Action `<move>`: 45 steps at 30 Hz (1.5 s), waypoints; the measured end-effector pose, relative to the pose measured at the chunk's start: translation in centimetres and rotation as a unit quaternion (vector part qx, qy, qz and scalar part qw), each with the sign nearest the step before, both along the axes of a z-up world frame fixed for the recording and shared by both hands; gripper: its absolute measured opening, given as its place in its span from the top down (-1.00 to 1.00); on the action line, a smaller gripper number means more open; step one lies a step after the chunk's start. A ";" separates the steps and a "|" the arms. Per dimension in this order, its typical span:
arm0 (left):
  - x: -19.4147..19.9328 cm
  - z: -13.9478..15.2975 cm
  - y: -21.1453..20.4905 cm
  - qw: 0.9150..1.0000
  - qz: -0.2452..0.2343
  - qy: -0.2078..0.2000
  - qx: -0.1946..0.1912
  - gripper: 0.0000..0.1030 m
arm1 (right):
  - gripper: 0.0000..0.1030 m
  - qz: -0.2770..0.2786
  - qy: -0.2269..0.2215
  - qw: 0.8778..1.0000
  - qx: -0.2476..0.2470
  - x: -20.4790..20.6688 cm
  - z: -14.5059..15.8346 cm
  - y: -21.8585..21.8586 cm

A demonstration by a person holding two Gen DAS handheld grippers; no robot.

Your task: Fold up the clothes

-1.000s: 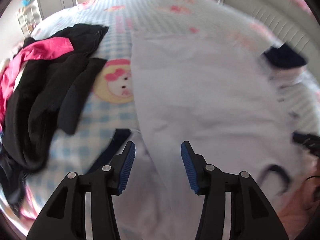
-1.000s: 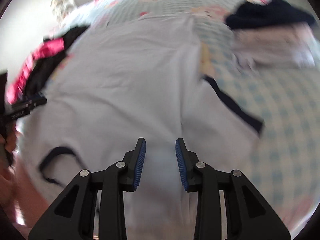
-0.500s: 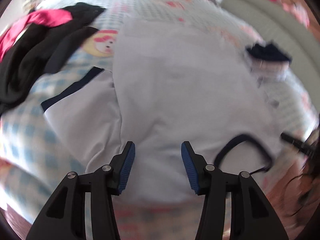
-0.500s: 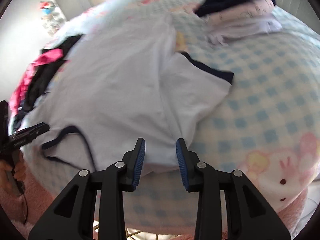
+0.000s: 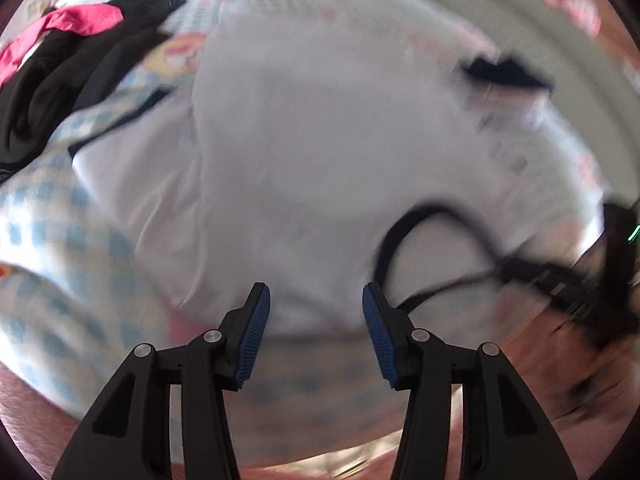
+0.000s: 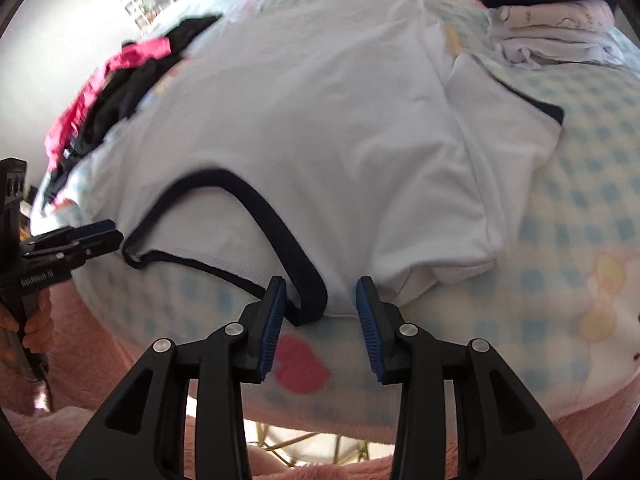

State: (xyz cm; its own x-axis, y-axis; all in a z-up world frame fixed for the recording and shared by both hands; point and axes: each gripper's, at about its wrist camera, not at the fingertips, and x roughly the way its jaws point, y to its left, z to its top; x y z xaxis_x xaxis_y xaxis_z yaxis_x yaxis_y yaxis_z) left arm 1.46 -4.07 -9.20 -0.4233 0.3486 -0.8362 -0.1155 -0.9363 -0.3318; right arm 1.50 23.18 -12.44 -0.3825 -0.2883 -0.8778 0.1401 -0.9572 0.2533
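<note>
Bedspread (image 6: 592, 168) bears white shirt (image 6: 320, 120); only right view shows folded stack (image 6: 556, 28); both hand-held grippers gape empty.

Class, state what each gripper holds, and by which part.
Nothing is held. The left gripper and right gripper are open above the white T-shirt.

I am holding my left gripper (image 5: 316, 314) tilted steeply down at the bed's near edge, its jaws standing apart with nothing pressed between the pads. My right gripper (image 6: 320, 308) is pointing down likewise, its jaws parted and gripping nothing. My left hand (image 6: 34, 330) is wrapping the left gripper's handle, seen at the right view's left edge.
</note>
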 end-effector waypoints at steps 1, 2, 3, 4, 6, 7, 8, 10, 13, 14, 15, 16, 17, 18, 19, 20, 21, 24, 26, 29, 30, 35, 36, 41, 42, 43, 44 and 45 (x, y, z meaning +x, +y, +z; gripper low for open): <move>0.0 0.5 0.6 1.000 -0.004 0.012 0.005 0.02 | 0.28 -0.004 0.008 1.000 -0.011 0.0 0.6 0.2; -0.1 0.9 1.2 1.000 -0.008 0.022 0.006 0.01 | 0.29 -0.010 0.016 1.000 -0.017 -0.1 1.0 0.3; -0.3 0.5 1.8 1.000 -0.013 0.018 -0.019 0.01 | 0.28 -0.018 0.022 0.999 -0.019 -0.2 1.2 0.5; -0.7 -0.4 2.3 0.999 -0.016 0.003 -0.051 0.01 | 0.28 -0.026 0.023 0.999 -0.011 -0.4 1.2 0.6; -1.0 -2.2 2.9 0.995 -0.020 -0.026 -0.092 0.01 | 0.28 -0.036 0.005 0.999 0.009 -1.0 0.1 1.0; -0.8 -3.1 3.1 0.995 -0.021 -0.038 -0.094 0.01 | 0.28 -0.040 -0.005 0.999 0.019 -1.2 -0.5 1.2; -0.3 -3.3 3.2 0.995 -0.022 -0.036 -0.094 0.00 | 0.29 -0.044 -0.016 0.999 0.028 -1.5 -1.1 1.4; 0.5 -3.3 3.3 0.995 -0.038 -0.039 -0.083 -0.05 | 0.29 -0.048 -0.026 0.998 0.016 -1.2 -2.0 2.0; -0.3 -2.5 2.3 0.997 -0.052 -0.055 -0.026 -0.14 | 0.29 -0.043 -0.027 0.999 -0.004 -0.7 -1.4 2.6; -0.8 -1.9 2.0 0.997 -0.048 -0.055 -0.009 -0.14 | 0.29 -0.041 -0.019 0.999 -0.012 -0.8 -0.6 3.0; -1.3 -1.3 1.7 0.998 -0.045 -0.054 0.005 -0.14 | 0.29 -0.040 -0.009 0.999 -0.018 -0.9 0.2 3.4; -1.8 -0.5 2.1 0.998 -0.047 -0.037 0.004 -0.14 | 0.29 -0.044 0.004 0.999 -0.017 -1.0 1.3 4.1; -2.4 0.2 2.6 0.999 -0.050 -0.020 0.003 -0.14 | 0.29 -0.052 0.012 0.999 -0.010 -1.6 2.2 4.8; -3.3 0.9 3.7 0.998 -0.056 -0.007 0.001 -0.14 | 0.28 -0.064 0.015 0.998 0.000 -2.0 2.8 5.6; -4.2 1.2 4.8 0.998 -0.065 0.000 0.003 -0.14 | 0.28 -0.083 0.011 0.996 0.011 -2.4 2.9 6.6; -5.2 1.5 5.8 0.997 -0.073 0.006 0.006 -0.14 | 0.28 -0.100 0.004 0.995 0.020 -2.8 2.7 7.6; -6.1 1.7 6.9 0.997 -0.082 0.013 0.008 -0.14 | 0.28 -0.111 -0.001 0.994 0.019 -2.9 2.4 8.2; -7.7 1.7 11.0 0.992 -0.119 0.022 0.022 -0.14 | 0.28 -0.133 -0.006 0.991 0.003 -2.7 1.6 9.5; -9.4 1.9 14.3 0.988 -0.152 0.029 0.010 -0.10 | 0.28 -0.149 0.003 0.989 -0.012 -2.9 1.4 10.2; -11.3 2.6 17.9 0.985 -0.170 0.038 -0.018 0.12 | 0.14 -0.188 0.002 0.981 -0.043 -4.0 1.4 13.5; -11.6 2.8 18.7 0.984 -0.174 0.040 -0.016 0.15 | 0.14 -0.196 -0.005 0.979 -0.055 -4.6 1.2 14.3; -12.2 2.4 21.6 0.982 -0.184 0.038 -0.003 0.21 | 0.08 -0.187 -0.032 0.974 -0.125 -8.3 -1.2 15.4; -12.2 2.0 22.0 0.982 -0.186 0.032 -0.001 0.21 | -0.04 -0.187 -0.032 0.972 -0.136 -9.0 -2.0 15.3; -12.7 0.1 22.1 0.986 -0.169 0.000 0.015 0.21 | 0.64 -0.187 -0.024 0.970 -0.152 -11.3 -3.5 15.1; -12.8 -0.1 21.9 0.986 -0.166 -0.004 0.023 0.21 | 0.85 -0.180 -0.016 0.972 -0.153 -11.2 -3.0 15.0; -12.9 -0.3 21.8 0.986 -0.163 -0.008 0.031 0.21 | 0.87 -0.177 -0.004 0.972 -0.153 -10.8 -2.3 14.8; -13.0 -0.5 21.6 0.986 -0.160 -0.011 0.038 0.21 | 0.93 -0.175 0.010 0.973 -0.151 -10.4 -1.5 14.7; -13.0 -0.5 21.5 0.986 -0.158 -0.009 0.044 0.21 | 0.95 -0.178 0.026 0.973 -0.146 -10.0 -0.7 14.6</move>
State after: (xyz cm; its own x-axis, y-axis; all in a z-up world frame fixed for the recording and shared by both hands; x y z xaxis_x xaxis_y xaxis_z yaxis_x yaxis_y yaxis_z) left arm -11.58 17.46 -9.68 -0.2670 0.5332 -0.8028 -0.3910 -0.8213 -0.4154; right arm -8.50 37.81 -13.13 -0.5453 -0.3644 -0.7549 -0.1665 -0.8355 0.5236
